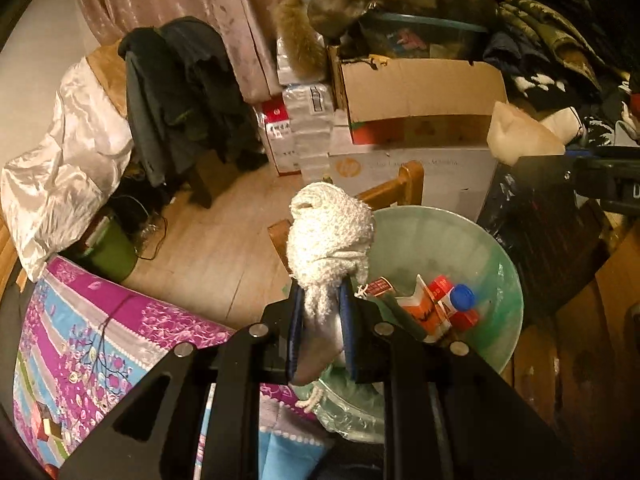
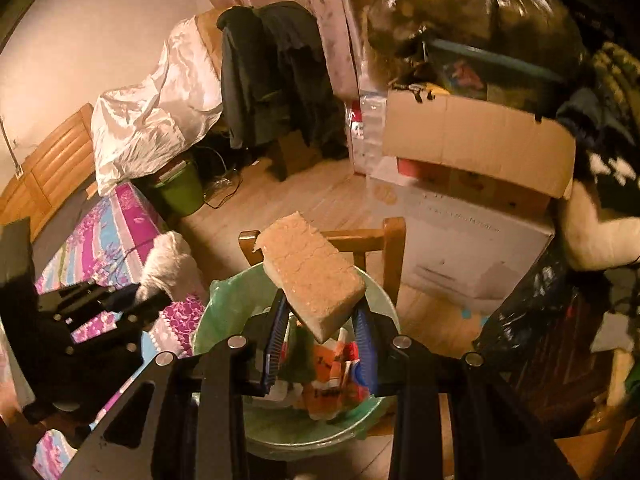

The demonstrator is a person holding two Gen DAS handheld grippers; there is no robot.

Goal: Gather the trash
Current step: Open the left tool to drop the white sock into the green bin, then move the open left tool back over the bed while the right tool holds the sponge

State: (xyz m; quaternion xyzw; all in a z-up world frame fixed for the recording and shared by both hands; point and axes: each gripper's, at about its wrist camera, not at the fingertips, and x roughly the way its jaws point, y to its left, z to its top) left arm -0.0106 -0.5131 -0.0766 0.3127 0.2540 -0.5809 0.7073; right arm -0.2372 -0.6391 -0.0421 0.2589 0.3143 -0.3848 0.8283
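Note:
My left gripper (image 1: 322,308) is shut on a white knitted cloth (image 1: 330,240), held at the left rim of a bin lined with a green bag (image 1: 492,256). The bin holds red and orange cartons and a blue-capped bottle (image 1: 462,298). My right gripper (image 2: 320,316) is shut on a tan rectangular sponge (image 2: 314,272), held tilted directly over the same bin (image 2: 224,312). The left gripper with the cloth (image 2: 168,268) shows at the left in the right wrist view. The right gripper's black body (image 1: 592,180) shows at the right edge in the left wrist view.
A wooden chair (image 2: 384,240) stands behind the bin. Stacked cardboard and white boxes (image 1: 420,120) rise behind it, with black bags (image 1: 540,240) to the right. A floral bedspread (image 1: 100,340) lies left. A green bucket (image 2: 180,192) and clothes-draped chair (image 1: 180,100) stand farther back.

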